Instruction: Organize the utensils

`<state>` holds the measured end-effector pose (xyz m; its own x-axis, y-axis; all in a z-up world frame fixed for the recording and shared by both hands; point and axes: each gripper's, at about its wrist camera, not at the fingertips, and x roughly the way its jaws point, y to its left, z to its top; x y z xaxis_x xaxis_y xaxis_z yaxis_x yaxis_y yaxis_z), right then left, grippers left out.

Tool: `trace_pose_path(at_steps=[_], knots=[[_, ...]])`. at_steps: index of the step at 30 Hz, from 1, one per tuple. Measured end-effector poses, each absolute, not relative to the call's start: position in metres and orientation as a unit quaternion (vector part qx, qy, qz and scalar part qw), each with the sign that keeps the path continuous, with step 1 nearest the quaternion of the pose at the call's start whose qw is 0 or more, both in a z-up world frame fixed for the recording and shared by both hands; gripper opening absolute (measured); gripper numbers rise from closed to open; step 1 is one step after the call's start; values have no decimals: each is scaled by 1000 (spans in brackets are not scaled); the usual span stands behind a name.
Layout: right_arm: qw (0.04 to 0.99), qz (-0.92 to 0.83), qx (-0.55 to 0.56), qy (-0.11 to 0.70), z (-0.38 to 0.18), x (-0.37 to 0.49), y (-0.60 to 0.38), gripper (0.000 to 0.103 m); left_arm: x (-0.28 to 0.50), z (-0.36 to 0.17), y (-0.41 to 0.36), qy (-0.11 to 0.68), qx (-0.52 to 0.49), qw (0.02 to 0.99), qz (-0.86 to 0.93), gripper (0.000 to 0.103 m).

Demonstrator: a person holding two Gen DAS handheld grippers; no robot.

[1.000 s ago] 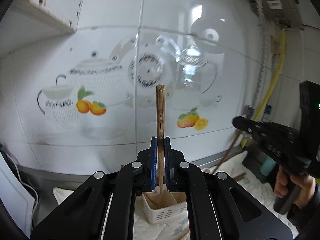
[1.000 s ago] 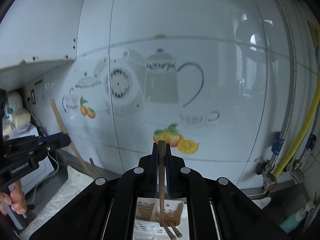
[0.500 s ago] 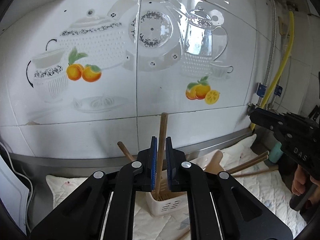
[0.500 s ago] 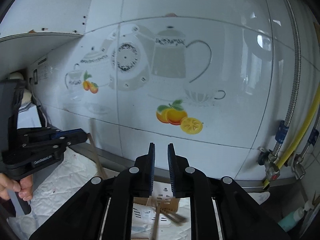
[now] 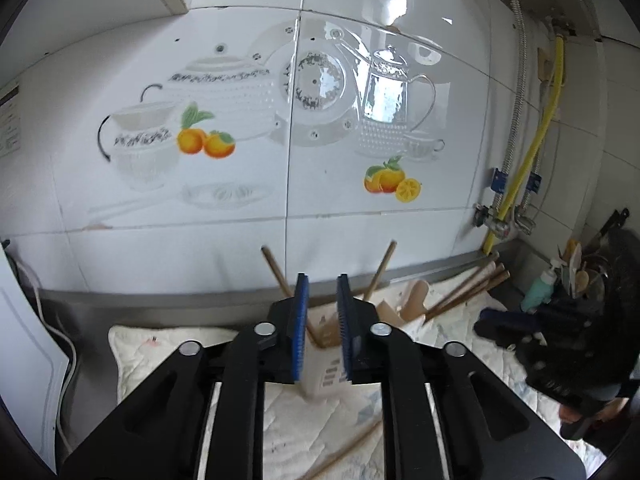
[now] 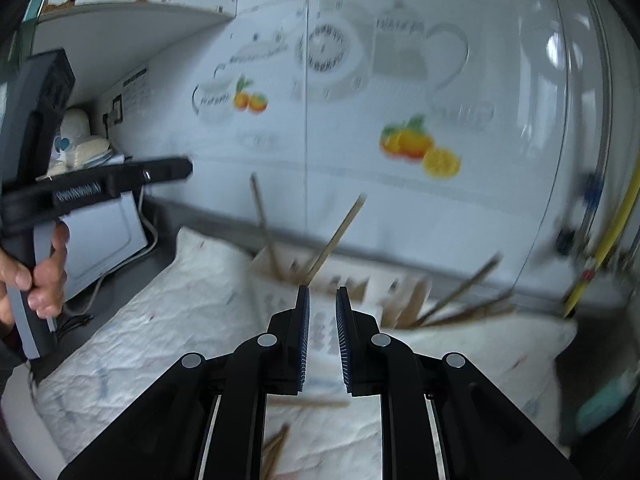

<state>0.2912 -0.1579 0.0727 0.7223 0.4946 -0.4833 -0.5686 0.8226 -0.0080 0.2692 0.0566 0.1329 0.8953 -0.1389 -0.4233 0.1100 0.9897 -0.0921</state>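
My left gripper (image 5: 322,328) has its jaws parted with nothing between them, hanging just above the white utensil basket (image 5: 324,368) on the quilted cloth (image 5: 168,344). Two chopsticks (image 5: 380,270) stand in that basket, leaning apart, just past my fingertips. My right gripper (image 6: 322,334) is likewise parted and empty, nearer the viewer than the basket. More chopsticks (image 6: 312,402) lie loose on the cloth below it.

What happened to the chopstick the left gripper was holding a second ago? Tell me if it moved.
Yes. The left gripper is open, and the chopstick now leans in the white holder, lower against the tiled wall.
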Motion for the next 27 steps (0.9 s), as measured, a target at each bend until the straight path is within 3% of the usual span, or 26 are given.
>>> trace_pose_path(at_steps=[13, 27], knots=[[890, 316, -92, 316, 8, 272, -127, 14, 226, 93, 80, 251, -49, 965, -59, 18], [784, 432, -335, 293, -56, 251, -39, 14, 181, 62, 132, 263, -86, 961, -10, 26]])
